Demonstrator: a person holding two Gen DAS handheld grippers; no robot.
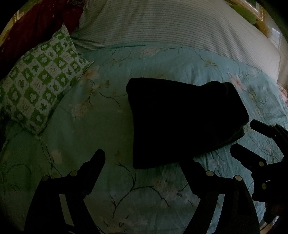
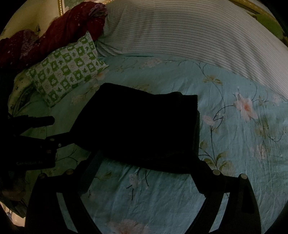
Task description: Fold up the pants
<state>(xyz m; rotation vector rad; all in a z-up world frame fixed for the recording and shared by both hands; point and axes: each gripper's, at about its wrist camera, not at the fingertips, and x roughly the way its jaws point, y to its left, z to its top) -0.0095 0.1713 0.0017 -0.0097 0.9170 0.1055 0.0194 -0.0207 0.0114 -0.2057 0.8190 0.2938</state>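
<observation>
The black pants (image 1: 183, 122) lie folded into a compact rectangle on the teal floral bed sheet (image 1: 100, 126). My left gripper (image 1: 144, 162) is open just short of the bundle's near left corner; its right fingertip (image 1: 190, 167) is beside that corner and nothing sits between the fingers. In the right wrist view the pants (image 2: 140, 126) fill the middle. My right gripper (image 2: 146, 165) is open and spans the near edge, with both tips at the dark cloth; contact is too dark to judge. Each gripper shows in the other's view: right gripper (image 1: 249, 139), left gripper (image 2: 53, 129), both open.
A green-and-white checked pillow (image 1: 41, 81) lies left of the pants. Striped bedding (image 1: 171, 25) runs across the back, and a dark red blanket (image 2: 54, 32) is heaped at the back left. A gilt frame (image 2: 252, 7) edges the far right.
</observation>
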